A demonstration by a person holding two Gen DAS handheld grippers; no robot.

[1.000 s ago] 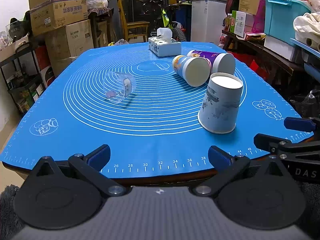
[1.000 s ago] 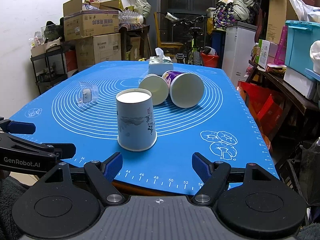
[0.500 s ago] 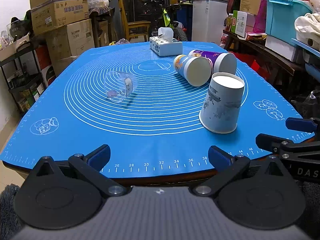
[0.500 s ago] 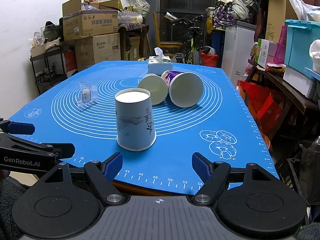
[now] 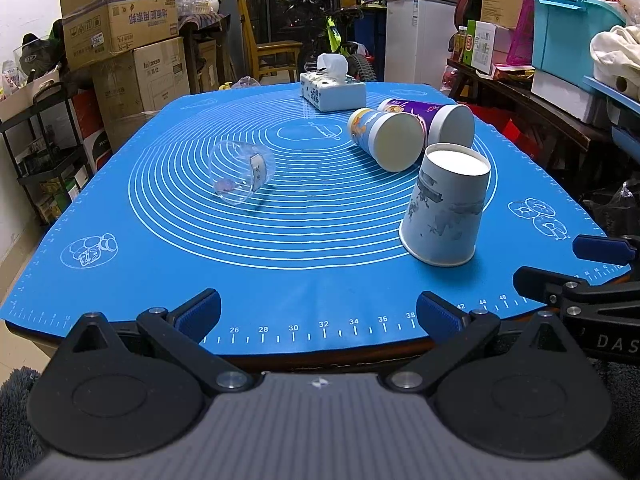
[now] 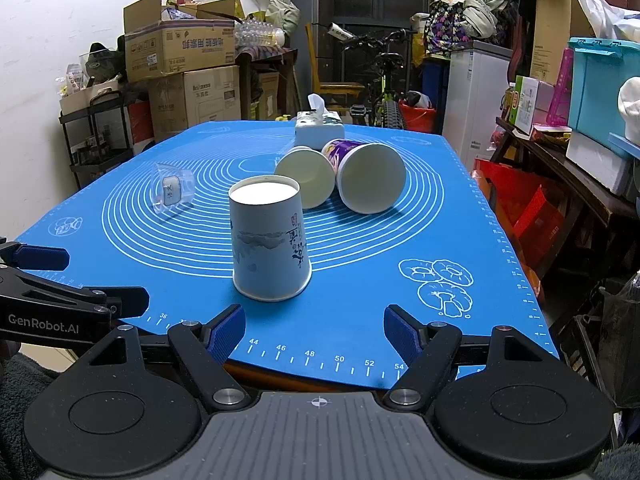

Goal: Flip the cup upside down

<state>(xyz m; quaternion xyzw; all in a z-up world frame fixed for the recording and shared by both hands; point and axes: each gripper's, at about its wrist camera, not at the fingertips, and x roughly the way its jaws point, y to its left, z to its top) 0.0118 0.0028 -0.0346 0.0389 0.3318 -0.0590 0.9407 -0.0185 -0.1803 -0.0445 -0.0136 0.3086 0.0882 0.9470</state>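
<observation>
A pale blue paper cup [image 5: 444, 208] stands upside down on the blue mat [image 5: 200, 248], near its front edge; it also shows in the right wrist view [image 6: 269, 240]. Two paper cups lie on their sides behind it, an orange-and-blue one [image 5: 384, 138] and a purple one [image 5: 434, 118]. A clear plastic cup [image 5: 240, 170] lies on its side at the left. My left gripper [image 5: 318, 312] is open and empty at the mat's front edge. My right gripper [image 6: 314, 330] is open and empty just in front of the upturned cup.
A tissue box [image 5: 332, 88] stands at the mat's far end. Cardboard boxes [image 5: 120, 28] and a shelf are stacked at the left. A bench with bins and boxes [image 5: 560, 40] runs along the right. A chair and a bicycle stand behind the table.
Both grippers have drifted very slightly; the cups have not moved.
</observation>
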